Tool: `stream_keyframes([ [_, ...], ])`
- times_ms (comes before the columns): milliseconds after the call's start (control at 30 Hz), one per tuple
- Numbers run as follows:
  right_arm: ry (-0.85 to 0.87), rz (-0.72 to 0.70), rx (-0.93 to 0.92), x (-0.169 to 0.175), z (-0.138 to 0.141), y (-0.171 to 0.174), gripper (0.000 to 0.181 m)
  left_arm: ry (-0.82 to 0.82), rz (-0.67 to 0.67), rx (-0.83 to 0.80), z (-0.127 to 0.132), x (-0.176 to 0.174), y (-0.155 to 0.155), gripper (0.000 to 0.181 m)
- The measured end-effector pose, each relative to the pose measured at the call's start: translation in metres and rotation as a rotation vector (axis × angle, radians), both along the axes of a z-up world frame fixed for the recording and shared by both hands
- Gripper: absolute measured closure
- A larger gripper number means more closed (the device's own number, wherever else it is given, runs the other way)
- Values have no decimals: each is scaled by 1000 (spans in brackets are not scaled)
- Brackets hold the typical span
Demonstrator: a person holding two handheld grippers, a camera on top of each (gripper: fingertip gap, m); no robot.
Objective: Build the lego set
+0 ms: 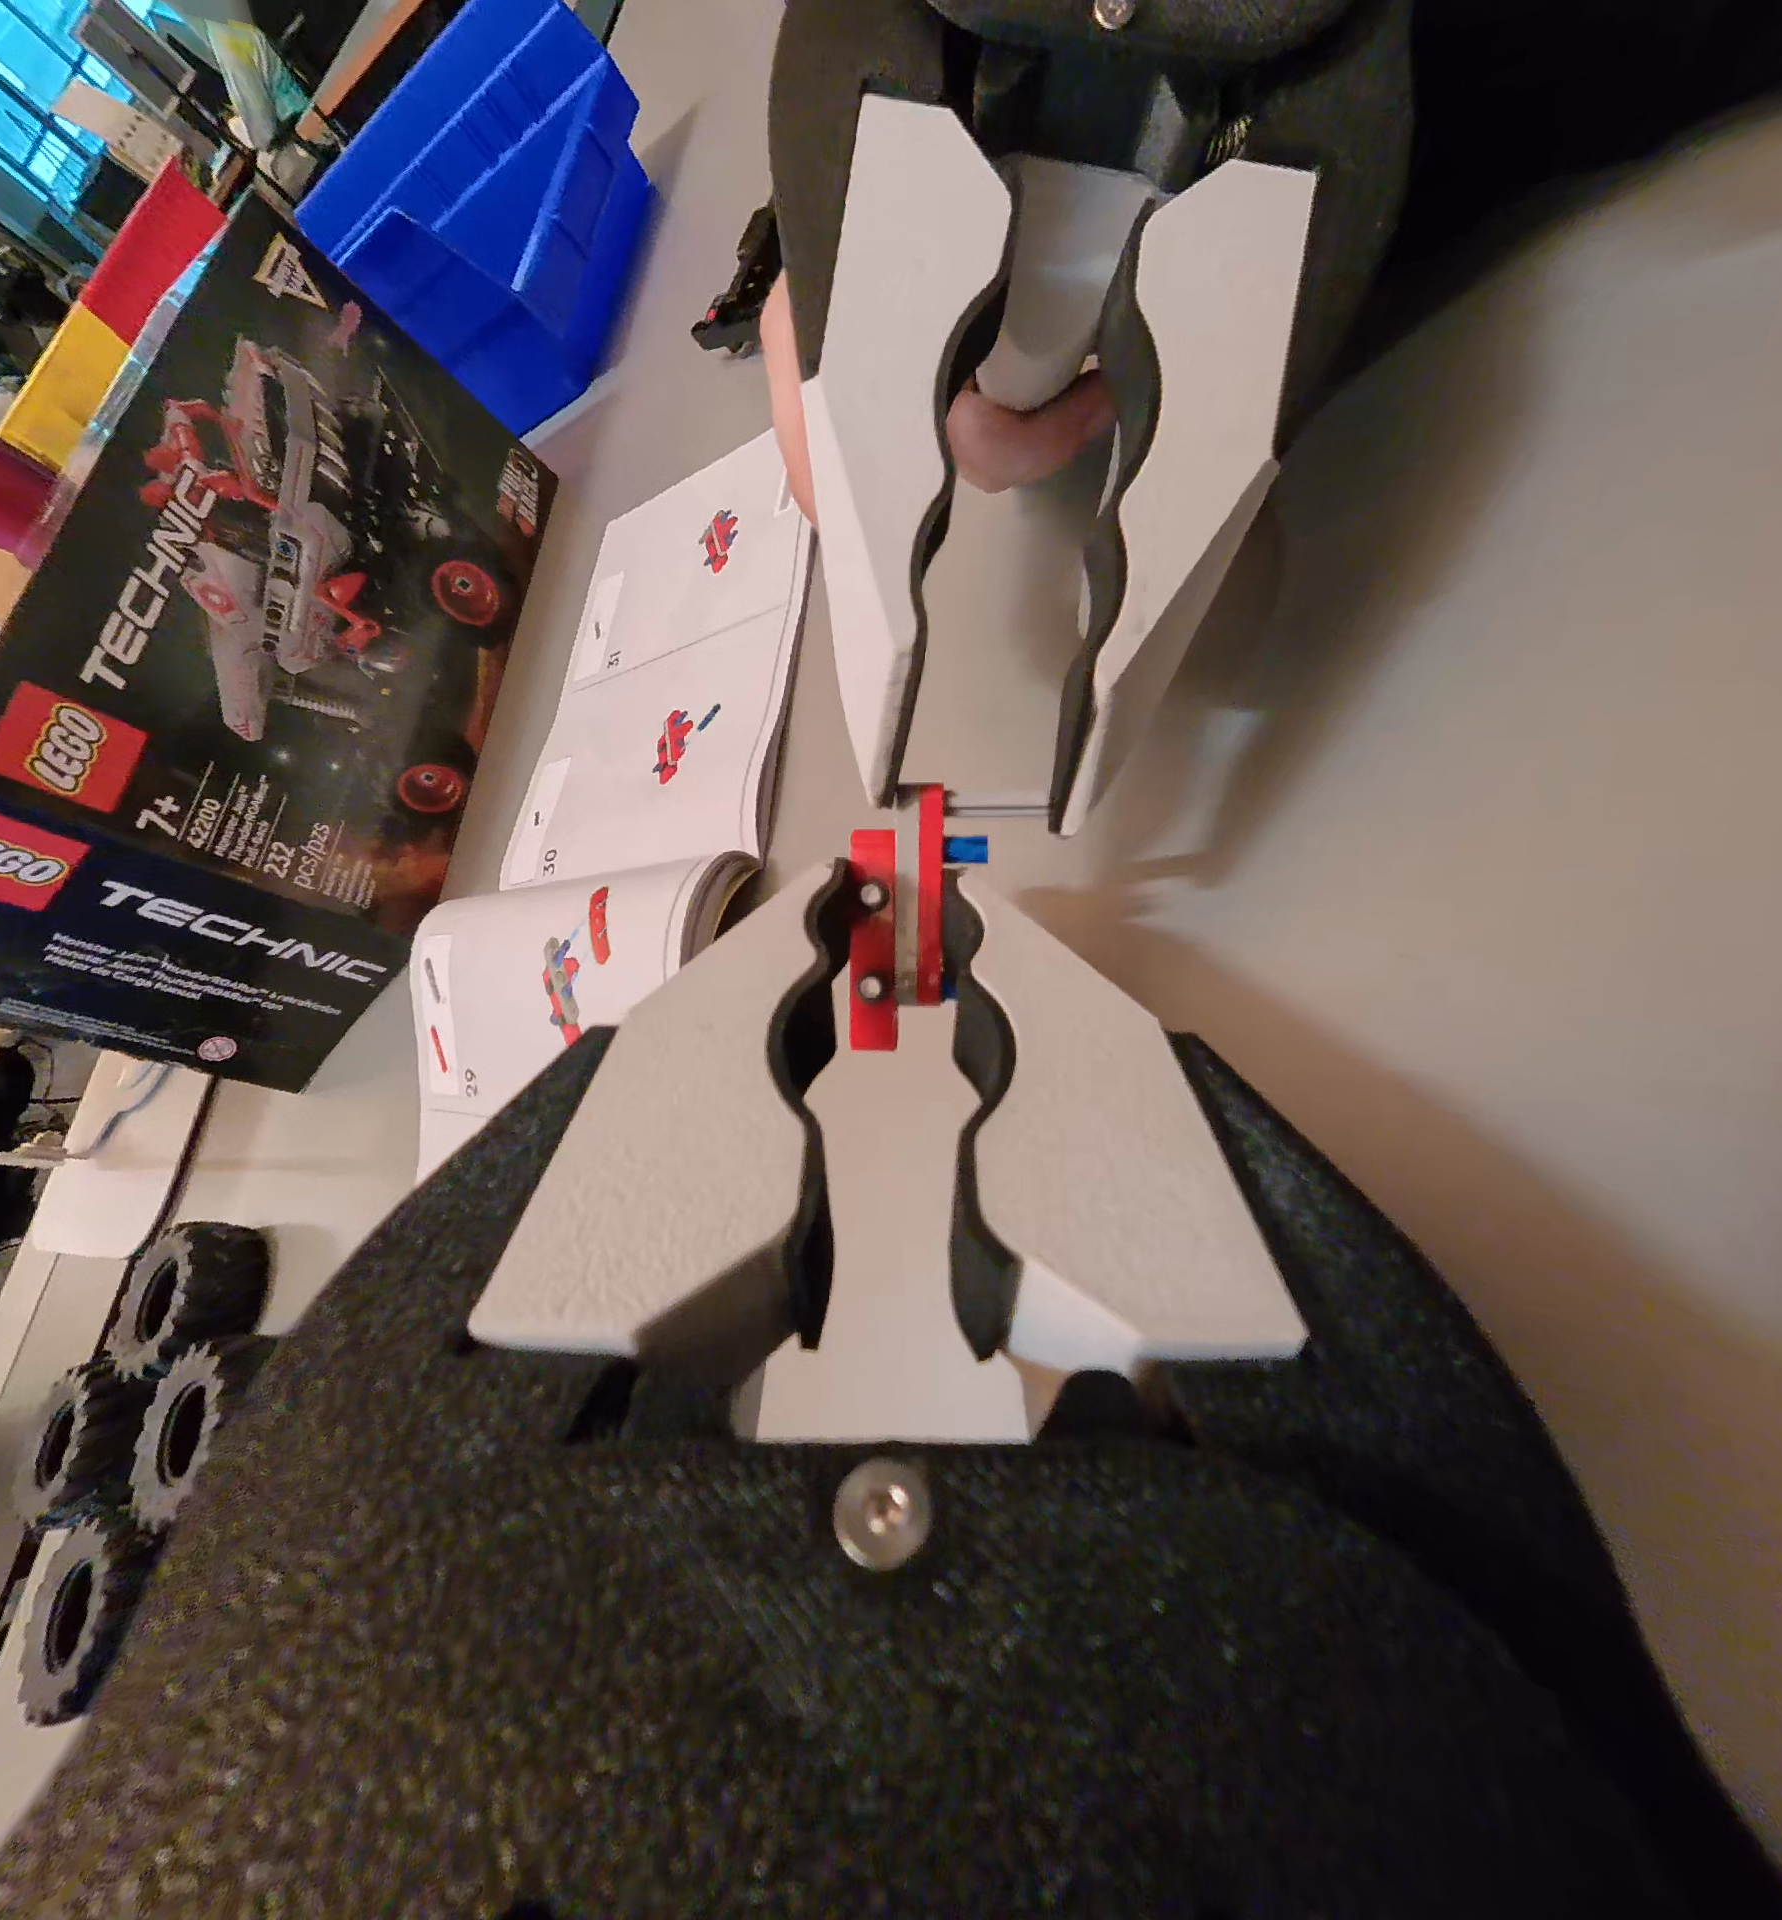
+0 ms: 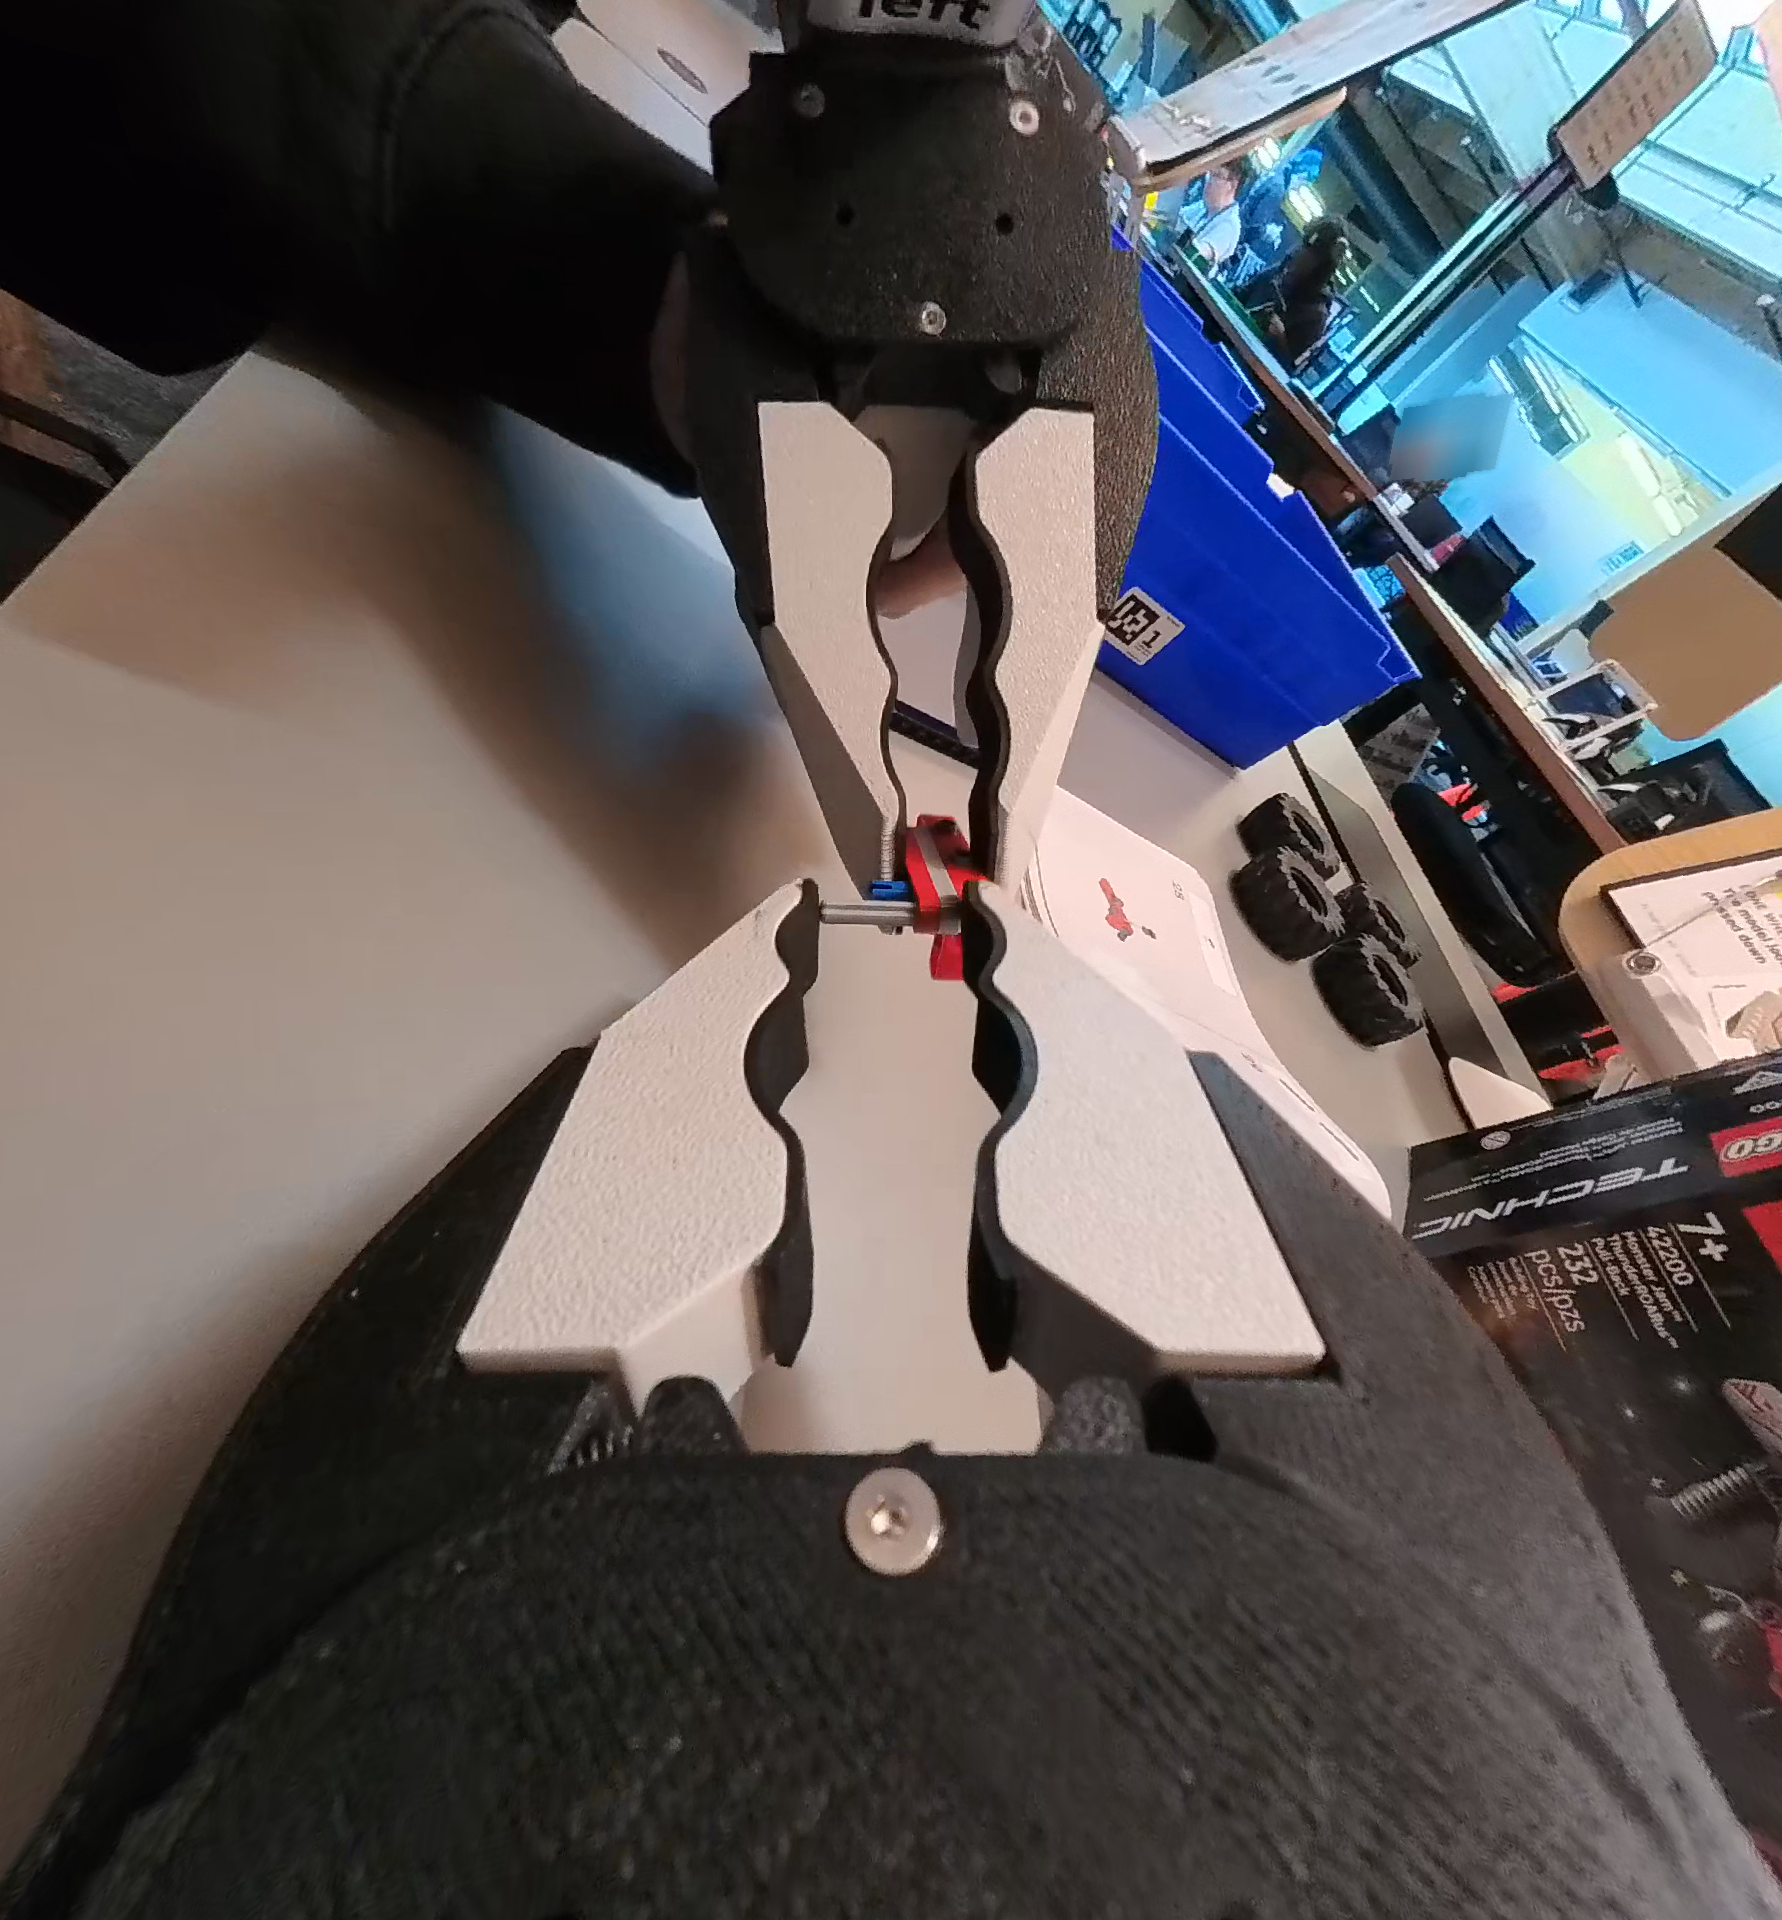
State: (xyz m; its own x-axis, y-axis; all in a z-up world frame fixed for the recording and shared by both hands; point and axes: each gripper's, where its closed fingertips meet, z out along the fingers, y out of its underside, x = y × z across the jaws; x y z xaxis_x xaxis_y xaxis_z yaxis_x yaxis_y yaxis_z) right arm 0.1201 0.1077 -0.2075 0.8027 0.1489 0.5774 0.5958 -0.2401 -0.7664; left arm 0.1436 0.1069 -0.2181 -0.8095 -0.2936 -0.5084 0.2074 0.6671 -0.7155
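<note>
My left gripper (image 1: 902, 904) is shut on a small red Lego assembly (image 1: 876, 997) with a blue pin (image 1: 970, 849) sticking out of its side, held above the white table (image 1: 1489, 727). My right gripper (image 1: 973, 808) faces it tip to tip. It is closed across a thin grey axle (image 1: 1001, 802), with one fingertip on the axle's free end and the other against the red assembly. In the right wrist view the right gripper (image 2: 889, 904) holds the axle (image 2: 861, 914) level, its inner end at the red assembly (image 2: 944, 951) and beside the blue pin (image 2: 885, 889). The left gripper (image 2: 934, 847) comes down from above.
An open instruction booklet (image 1: 679, 675) lies left of the grippers, beside the black Lego box (image 1: 222, 665). Several black tyres (image 1: 139, 1403) sit near the table edge. A blue bin (image 1: 492, 208) and a small black Lego part (image 1: 736, 291) stand farther back. The grippers are tip to tip, or close to it.
</note>
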Motion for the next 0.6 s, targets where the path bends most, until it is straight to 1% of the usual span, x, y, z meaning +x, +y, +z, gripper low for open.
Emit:
stream_keyframes([
  [267, 7, 5, -25, -1, -4, 1, 156, 22, -9, 5, -2, -2, 0, 168],
  [600, 53, 10, -59, -1, -6, 0, 156, -7, -23, 27, -3, -3, -1, 168],
])
